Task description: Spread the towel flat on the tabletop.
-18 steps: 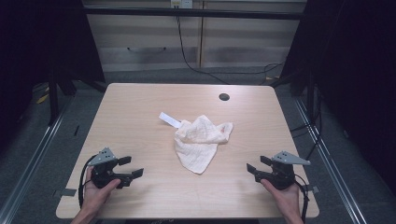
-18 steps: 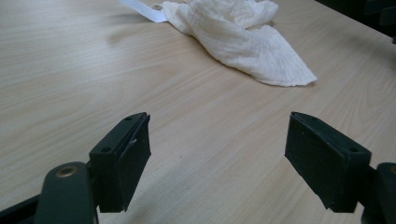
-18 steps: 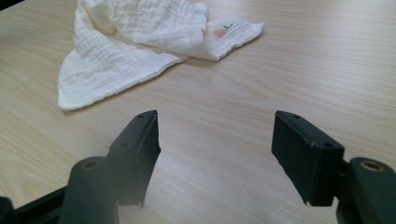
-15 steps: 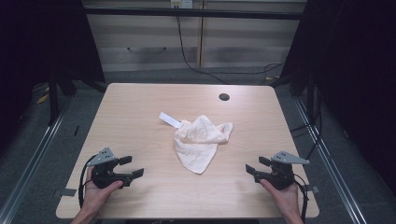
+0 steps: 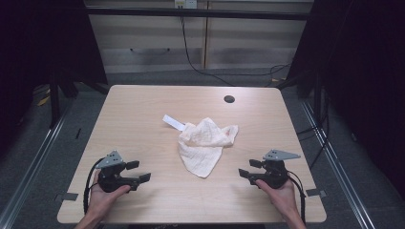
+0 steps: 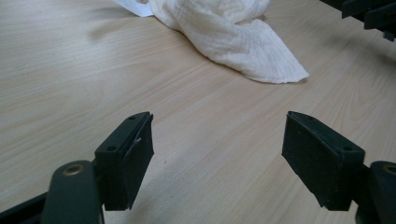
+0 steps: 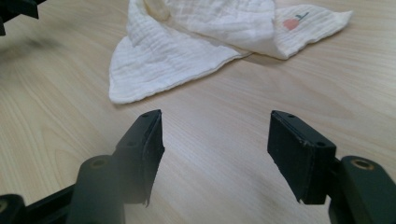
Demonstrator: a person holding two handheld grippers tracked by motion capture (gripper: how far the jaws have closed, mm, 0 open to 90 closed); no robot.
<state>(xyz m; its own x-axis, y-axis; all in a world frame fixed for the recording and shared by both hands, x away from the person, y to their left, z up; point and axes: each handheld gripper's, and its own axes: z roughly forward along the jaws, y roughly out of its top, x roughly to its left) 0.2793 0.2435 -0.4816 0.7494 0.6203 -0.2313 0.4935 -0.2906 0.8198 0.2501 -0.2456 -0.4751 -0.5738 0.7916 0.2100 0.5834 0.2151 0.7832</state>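
A crumpled cream cloth [image 5: 205,145] lies near the middle of the wooden table [image 5: 143,114], with a white label [image 5: 173,122] sticking out at its far left. In the right gripper view the cloth [image 7: 196,46] shows a small peach print on one corner. My left gripper [image 5: 138,171] rests near the table's front left, open and empty, pointing toward the cloth [image 6: 233,37]. At the front right my right gripper [image 5: 247,169] is open too, nothing between its jaws, a short way from the cloth's near tip.
A dark round hole [image 5: 229,99] sits in the table toward the far right. Beyond the far edge are cabinets and a hanging black cable [image 5: 191,52]. Metal frame rails [image 5: 334,162] run along both sides of the table.
The right gripper has shifted very slightly; the cloth and the left gripper have stayed where they were.
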